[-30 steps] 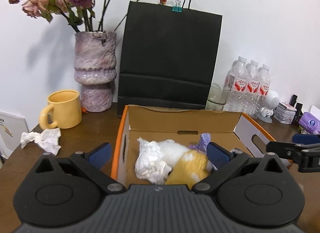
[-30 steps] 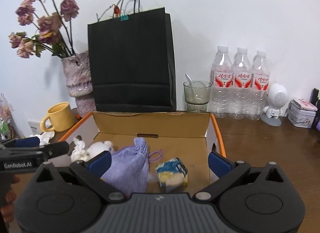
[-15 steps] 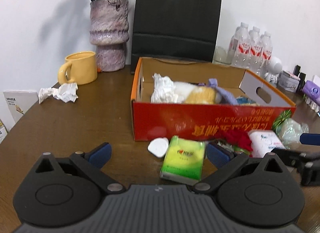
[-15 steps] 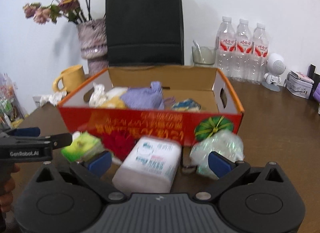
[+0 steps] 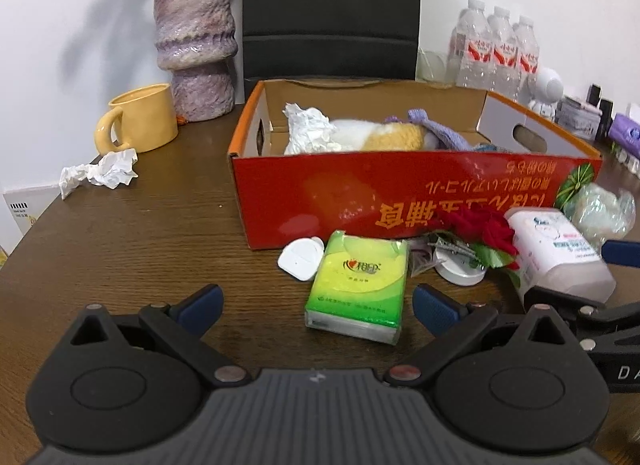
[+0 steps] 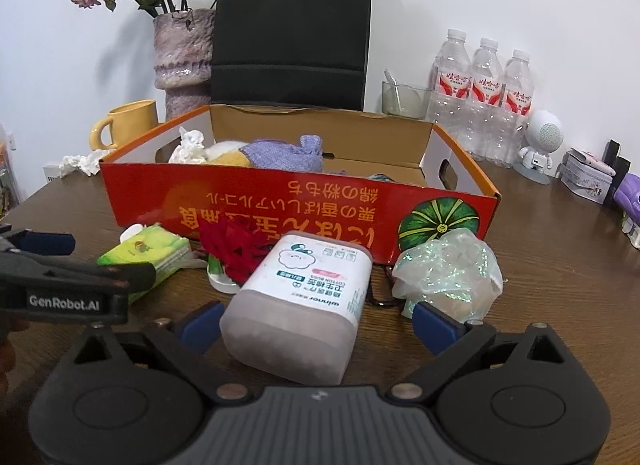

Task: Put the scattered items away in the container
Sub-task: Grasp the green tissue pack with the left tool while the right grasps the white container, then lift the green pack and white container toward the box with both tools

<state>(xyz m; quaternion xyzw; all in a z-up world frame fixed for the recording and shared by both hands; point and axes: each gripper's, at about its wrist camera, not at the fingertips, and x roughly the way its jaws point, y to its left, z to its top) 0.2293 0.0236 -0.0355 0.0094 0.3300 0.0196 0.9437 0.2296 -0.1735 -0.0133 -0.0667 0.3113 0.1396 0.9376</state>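
The red cardboard box [image 5: 400,189] [image 6: 280,201] holds crumpled tissue, a white and yellow plush and a purple pouch [image 6: 280,151]. In front of it lie a green tissue pack [image 5: 358,285] [image 6: 148,253], a white plastic piece [image 5: 302,257], a round white lid [image 5: 460,271], a red fabric flower [image 5: 476,225] [image 6: 236,245], a cotton bud tub [image 5: 556,253] [image 6: 304,301] and a glittery bag [image 6: 452,269]. My left gripper [image 5: 316,307] stands open just short of the tissue pack. My right gripper [image 6: 316,319] is open, its blue pads either side of the tub's near end.
A crumpled tissue [image 5: 100,173] and a yellow mug [image 5: 140,119] sit left of the box. Behind stand a purple vase [image 5: 194,45], a black paper bag [image 6: 290,29], a glass [image 6: 402,99] and three water bottles [image 6: 484,97]. Small items [image 6: 588,177] crowd the far right.
Both grippers have pulled back from above the box and dropped low to the table in front of it. The items in front of the box came into view and then grew closer.
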